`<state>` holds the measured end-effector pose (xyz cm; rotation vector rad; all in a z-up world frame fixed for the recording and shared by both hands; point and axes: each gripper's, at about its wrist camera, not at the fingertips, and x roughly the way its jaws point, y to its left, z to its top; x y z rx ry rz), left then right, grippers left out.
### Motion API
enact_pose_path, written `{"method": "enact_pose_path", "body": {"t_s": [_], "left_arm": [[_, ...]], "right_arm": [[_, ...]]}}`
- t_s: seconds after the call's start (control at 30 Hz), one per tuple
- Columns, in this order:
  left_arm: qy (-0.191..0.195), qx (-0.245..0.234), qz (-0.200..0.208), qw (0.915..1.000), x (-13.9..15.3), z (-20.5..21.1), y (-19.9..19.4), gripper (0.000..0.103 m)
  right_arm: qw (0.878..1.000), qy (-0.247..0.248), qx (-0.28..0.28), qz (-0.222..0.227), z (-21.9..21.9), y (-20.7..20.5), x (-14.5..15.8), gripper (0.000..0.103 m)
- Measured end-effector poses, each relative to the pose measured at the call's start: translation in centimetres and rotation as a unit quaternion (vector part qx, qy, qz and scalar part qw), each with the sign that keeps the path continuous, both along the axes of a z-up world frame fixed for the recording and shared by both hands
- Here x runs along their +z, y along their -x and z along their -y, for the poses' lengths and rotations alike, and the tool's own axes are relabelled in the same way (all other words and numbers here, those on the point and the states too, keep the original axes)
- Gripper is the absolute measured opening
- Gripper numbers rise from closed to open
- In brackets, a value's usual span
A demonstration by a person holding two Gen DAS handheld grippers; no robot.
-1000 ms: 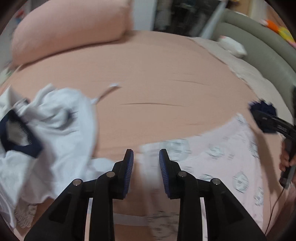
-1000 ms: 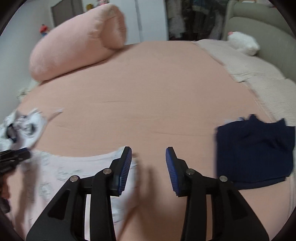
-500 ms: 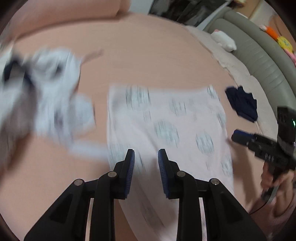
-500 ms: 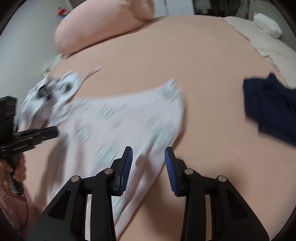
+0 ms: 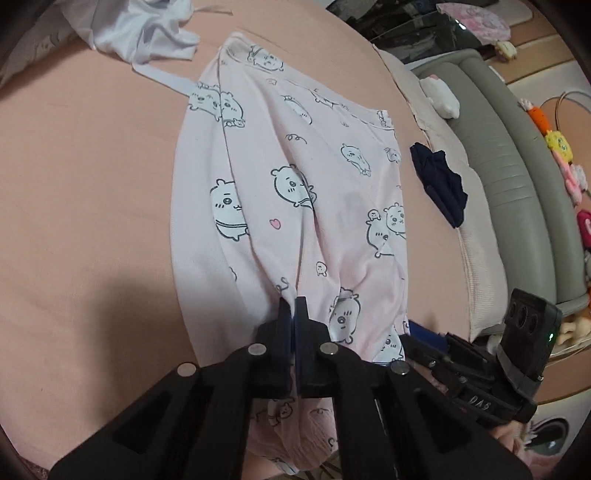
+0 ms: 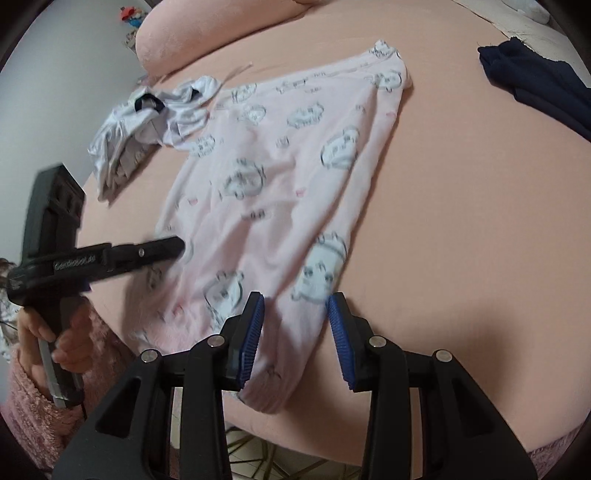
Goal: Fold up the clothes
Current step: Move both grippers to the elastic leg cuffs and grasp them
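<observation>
A pale pink garment (image 5: 295, 166) printed with cartoon animals lies spread flat on the pink bed (image 5: 92, 184). My left gripper (image 5: 294, 310) is shut on a pinched ridge of its near edge, and creases run from the grip. In the right wrist view the same pink garment (image 6: 295, 166) lies ahead, with the left gripper (image 6: 179, 246) at its left side. My right gripper (image 6: 295, 306) is open, and the garment's near right corner hangs over the bed edge between its fingers. The right gripper (image 5: 415, 328) also shows at the garment's right edge.
A crumpled white garment (image 6: 147, 122) with a navy collar lies beyond the pink one's far left corner. A navy garment (image 6: 535, 81) lies to the right near a grey headboard (image 5: 517, 177). A pink pillow (image 6: 207, 33) sits at the back. A hand (image 6: 37, 325) in a fluffy pink sleeve holds the left gripper.
Both grippers came down to the near edge of the pink garment. The left gripper went from open to shut on the fabric. The right one stays open.
</observation>
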<state>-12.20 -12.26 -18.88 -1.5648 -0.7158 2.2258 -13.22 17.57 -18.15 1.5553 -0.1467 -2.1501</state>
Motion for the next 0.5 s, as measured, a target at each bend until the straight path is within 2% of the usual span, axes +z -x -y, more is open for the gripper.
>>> {"method": "enact_pose_path", "body": {"t_s": [0.13,0.2,0.33,0.37,0.43,0.47,0.5], "left_arm": [[0.028,0.030,-0.054,0.9977,3.1,0.2,-2.0,0.001],[0.051,0.046,-0.063,0.9956,3.7,0.9,-3.3,0.001],[0.054,0.065,-0.012,0.9963,-0.1,2.7,-3.8,0.002],[0.048,0.072,0.006,0.9962,-1.3,3.3,-3.8,0.005],[-0.009,0.108,0.018,0.9939,-2.0,4.7,-4.2,0.005],[-0.024,0.122,0.011,0.9922,-1.6,5.1,-4.5,0.008],[-0.027,0.130,-0.002,0.9911,-0.9,5.4,-4.9,0.016]], "right_arm": [[0.999,-0.026,-0.010,-0.017,-1.4,-1.6,0.7,0.037],[0.999,-0.034,-0.017,-0.026,-1.6,-2.0,0.8,0.037],[0.997,-0.053,-0.043,-0.032,-1.8,-2.6,0.7,0.038],[0.997,-0.061,-0.041,-0.032,-1.8,-2.8,0.7,0.038],[0.997,-0.056,-0.046,-0.029,-2.1,-2.9,0.6,0.038],[0.997,-0.050,-0.051,-0.028,-2.4,-2.9,0.6,0.038],[0.997,-0.043,-0.055,-0.026,-2.6,-3.0,0.6,0.038]]}}
